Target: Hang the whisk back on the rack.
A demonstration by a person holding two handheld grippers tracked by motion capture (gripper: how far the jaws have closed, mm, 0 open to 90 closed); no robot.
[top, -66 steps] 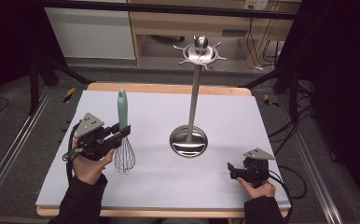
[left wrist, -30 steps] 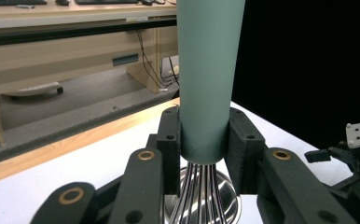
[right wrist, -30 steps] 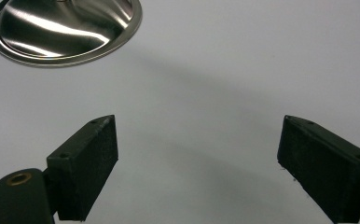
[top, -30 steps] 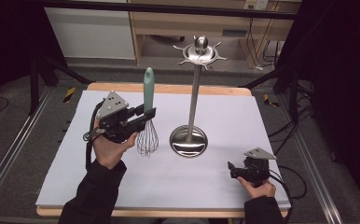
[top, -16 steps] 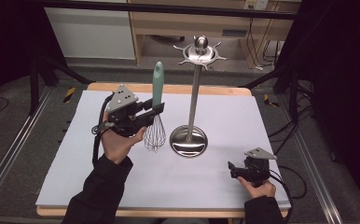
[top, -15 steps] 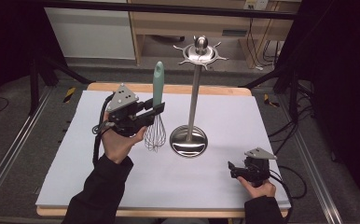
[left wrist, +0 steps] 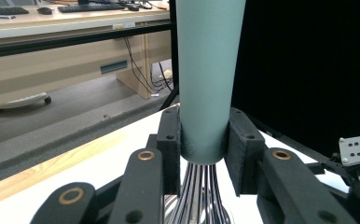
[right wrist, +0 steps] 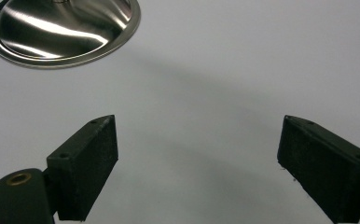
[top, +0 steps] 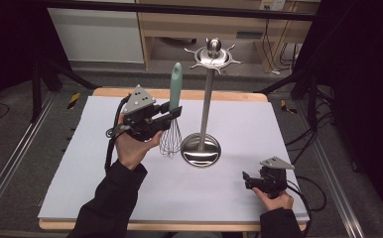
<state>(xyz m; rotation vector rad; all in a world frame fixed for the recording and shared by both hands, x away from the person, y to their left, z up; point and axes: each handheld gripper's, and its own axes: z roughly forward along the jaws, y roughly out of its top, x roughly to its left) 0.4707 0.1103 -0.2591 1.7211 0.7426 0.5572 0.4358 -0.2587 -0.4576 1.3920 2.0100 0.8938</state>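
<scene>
Whisk was carried upright, handle up, clamped at the handle's base by the left gripper, just beside the utensil stand. Right gripper rested on the table, jaws spread and empty. Likely next: raise the whisk to a top hook, needing height and alignment.

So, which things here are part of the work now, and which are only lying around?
In use:
- whisk, held upright in the left gripper
- metal hook stand, likely where it will hang

Idle or background:
- right gripper, open, low over the white table
- wooden desk behind
- floor cables
</scene>
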